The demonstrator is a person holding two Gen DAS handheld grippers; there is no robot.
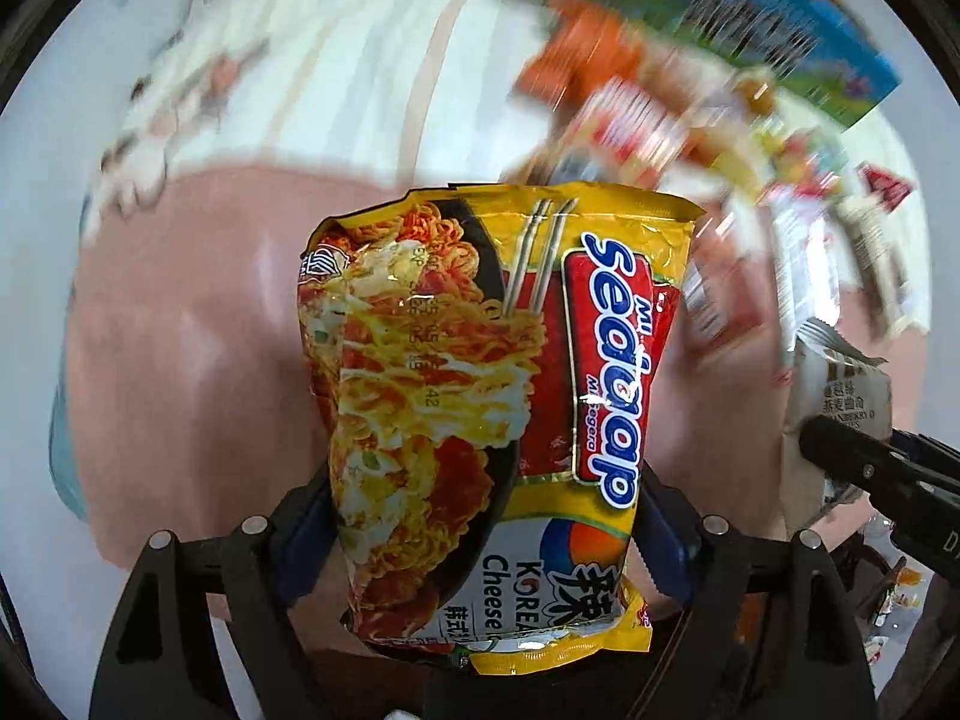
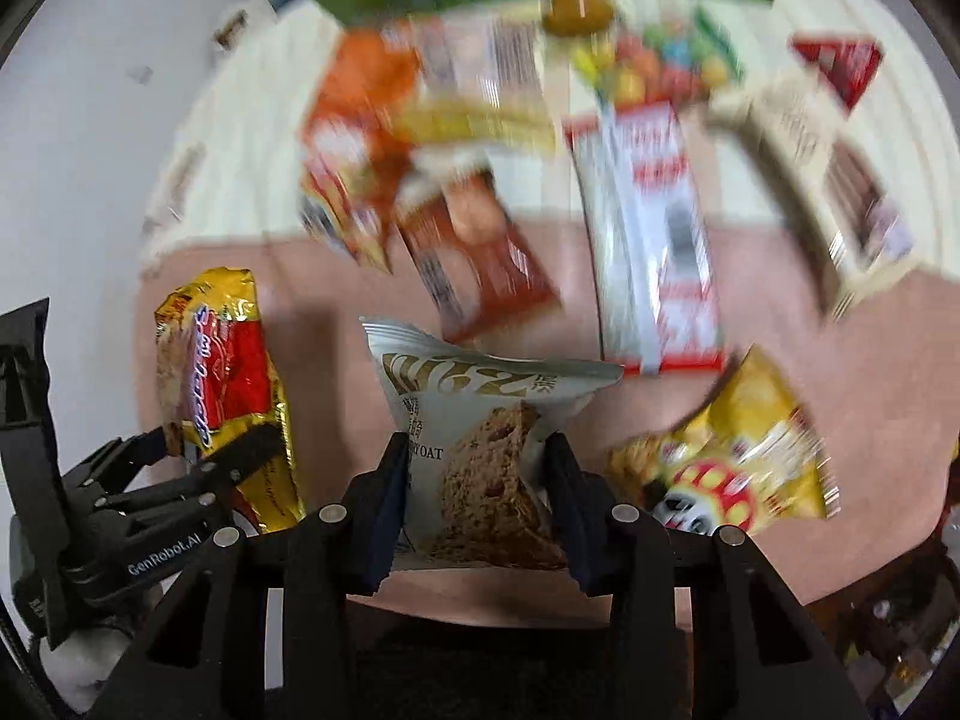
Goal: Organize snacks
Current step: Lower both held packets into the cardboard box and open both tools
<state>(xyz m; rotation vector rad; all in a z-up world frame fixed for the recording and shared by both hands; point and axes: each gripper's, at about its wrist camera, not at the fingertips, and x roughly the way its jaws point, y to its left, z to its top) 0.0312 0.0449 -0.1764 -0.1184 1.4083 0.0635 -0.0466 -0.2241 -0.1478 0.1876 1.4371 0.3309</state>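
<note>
While both packets hang lifted above the pink mat [image 2: 600, 252], the left gripper [image 1: 480, 540] pinches the yellow noodle packet [image 1: 486, 396] near its lower end; the right gripper [image 2: 474, 498] clamps the oat cookie packet [image 2: 480, 444], probably for sorting; 2 hands carry separately; loose snacks [image 2: 510, 138] lie far.

Bare pink mat [image 1: 180, 330] lies open on the left; ahead and right, a blurred snack pile [image 2: 510, 150] and panda packet [image 2: 720, 468] block passage
</note>
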